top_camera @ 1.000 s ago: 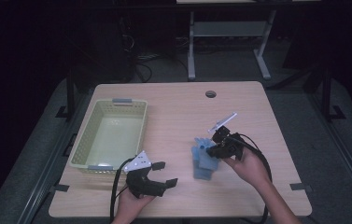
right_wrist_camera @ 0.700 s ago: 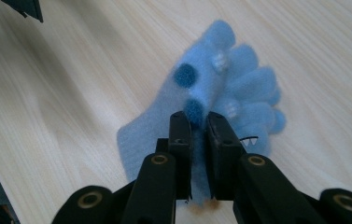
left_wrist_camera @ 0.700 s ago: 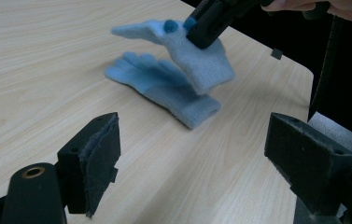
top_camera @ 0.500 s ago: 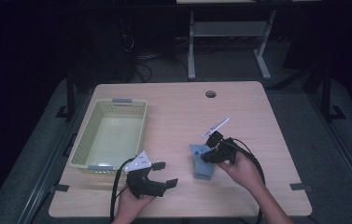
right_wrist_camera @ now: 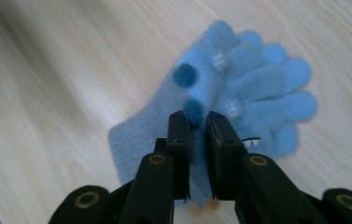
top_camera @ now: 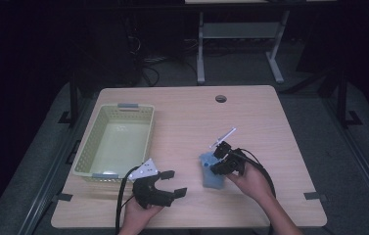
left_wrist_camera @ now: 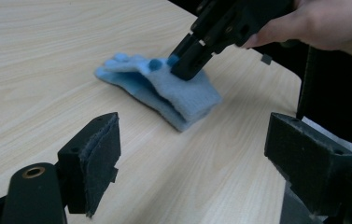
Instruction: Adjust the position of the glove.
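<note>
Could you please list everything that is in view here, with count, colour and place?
glove: one pair laid together, light blue with darker blue dots, lying on the table to the right of the basket, near the front edge.
basket: one, pale yellow-green, on the left half of the table.
table: one, light wood, with a round hole near its far edge.
metal frame: one, grey, on the dark floor behind the table.
left tongs: one, black, jaws open, held low at the front edge beside the basket, pointing toward the glove.
right tongs: one, black, jaws closed on a fold of the glove.
hands: two, coming in from the near side, one on each tongs.
</note>
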### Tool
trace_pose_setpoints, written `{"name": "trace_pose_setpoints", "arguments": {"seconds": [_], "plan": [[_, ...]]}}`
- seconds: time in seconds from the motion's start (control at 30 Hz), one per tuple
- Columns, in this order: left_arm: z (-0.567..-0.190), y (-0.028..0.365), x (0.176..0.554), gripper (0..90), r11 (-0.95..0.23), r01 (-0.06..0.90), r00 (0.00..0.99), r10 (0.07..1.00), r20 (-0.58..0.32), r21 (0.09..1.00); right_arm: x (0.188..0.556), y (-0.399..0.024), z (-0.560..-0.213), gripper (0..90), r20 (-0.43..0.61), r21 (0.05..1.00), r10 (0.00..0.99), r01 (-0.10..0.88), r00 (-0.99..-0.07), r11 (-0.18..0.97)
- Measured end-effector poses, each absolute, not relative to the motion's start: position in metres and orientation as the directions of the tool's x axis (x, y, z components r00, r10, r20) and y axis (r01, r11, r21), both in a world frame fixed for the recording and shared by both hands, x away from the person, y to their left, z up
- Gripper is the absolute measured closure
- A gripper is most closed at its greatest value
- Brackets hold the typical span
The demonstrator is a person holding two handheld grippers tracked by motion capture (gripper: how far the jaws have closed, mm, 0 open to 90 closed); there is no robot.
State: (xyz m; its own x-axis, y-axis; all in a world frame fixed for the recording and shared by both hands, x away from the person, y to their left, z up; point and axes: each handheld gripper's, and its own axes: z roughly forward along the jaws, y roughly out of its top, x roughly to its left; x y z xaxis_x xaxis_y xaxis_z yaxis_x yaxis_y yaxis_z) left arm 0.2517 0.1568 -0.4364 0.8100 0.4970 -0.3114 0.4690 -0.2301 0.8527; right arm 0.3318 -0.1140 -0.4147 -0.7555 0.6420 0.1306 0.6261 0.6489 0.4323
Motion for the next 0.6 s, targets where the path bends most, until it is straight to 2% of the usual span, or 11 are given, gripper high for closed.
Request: {"name": "trace_pose_setpoints", "arguments": {"seconds": [0.27,0.5,0.6], "plan": [[-0.4361,0.1563,0.2514,18.1,-0.235,0.47,0.811,0.496,-0.31,0.851,0.3322,-0.114,-0.4187,79.7,0.117,0.445,0.661,0.634,-0.741,0.633],[-0.4365,0.1561,0.2506,18.1,-0.232,0.478,0.807,0.498,-0.318,0.847,0.3287,-0.1126,-0.4191,68.4,0.066,0.464,0.681,0.627,-0.729,0.626],[-0.4376,0.1553,0.2515,18.1,-0.234,0.481,0.807,0.494,-0.323,0.845,0.3282,-0.1134,-0.4165,72.2,0.05,0.486,0.685,0.617,-0.727,0.619]]}}
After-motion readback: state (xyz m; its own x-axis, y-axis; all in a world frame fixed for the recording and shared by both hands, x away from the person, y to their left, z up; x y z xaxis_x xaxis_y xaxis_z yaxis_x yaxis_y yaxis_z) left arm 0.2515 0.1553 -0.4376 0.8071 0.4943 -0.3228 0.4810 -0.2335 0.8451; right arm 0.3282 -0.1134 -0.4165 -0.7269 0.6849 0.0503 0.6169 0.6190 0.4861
